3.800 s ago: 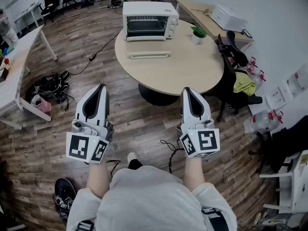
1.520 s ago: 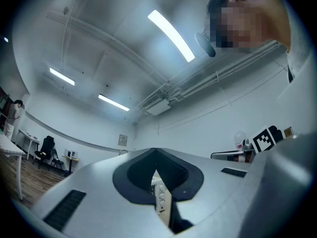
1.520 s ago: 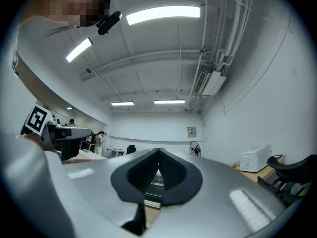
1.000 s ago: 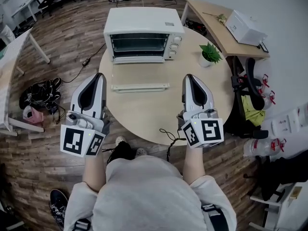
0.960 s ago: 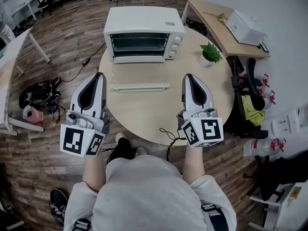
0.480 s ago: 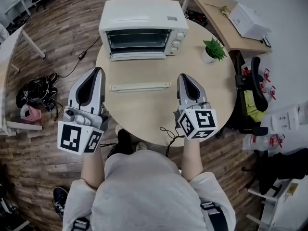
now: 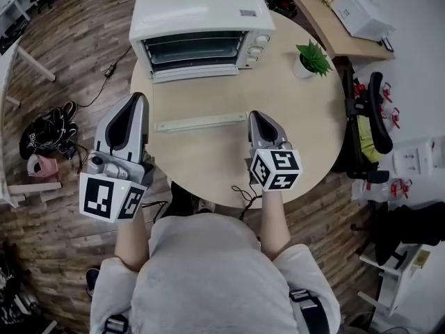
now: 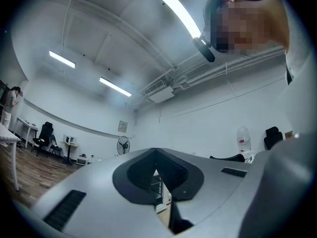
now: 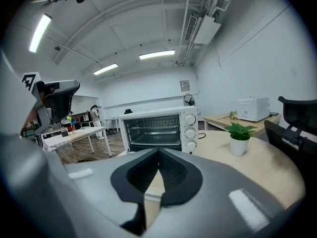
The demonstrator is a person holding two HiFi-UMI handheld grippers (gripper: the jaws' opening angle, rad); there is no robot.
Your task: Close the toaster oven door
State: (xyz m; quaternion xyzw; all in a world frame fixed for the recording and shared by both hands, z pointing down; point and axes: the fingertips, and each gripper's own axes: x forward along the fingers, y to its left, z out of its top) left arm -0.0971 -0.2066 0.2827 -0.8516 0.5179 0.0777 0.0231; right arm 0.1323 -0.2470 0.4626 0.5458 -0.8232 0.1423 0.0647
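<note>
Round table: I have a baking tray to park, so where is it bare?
Bare: the table's right side, between potted plant, door handle and right gripper; and the near strip below that handle, from left gripper to right. Crowded: the far side, filled by the open toaster oven.

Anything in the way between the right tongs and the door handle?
No. The head view shows only a short strip of bare table between the right tongs and the door handle.
</note>
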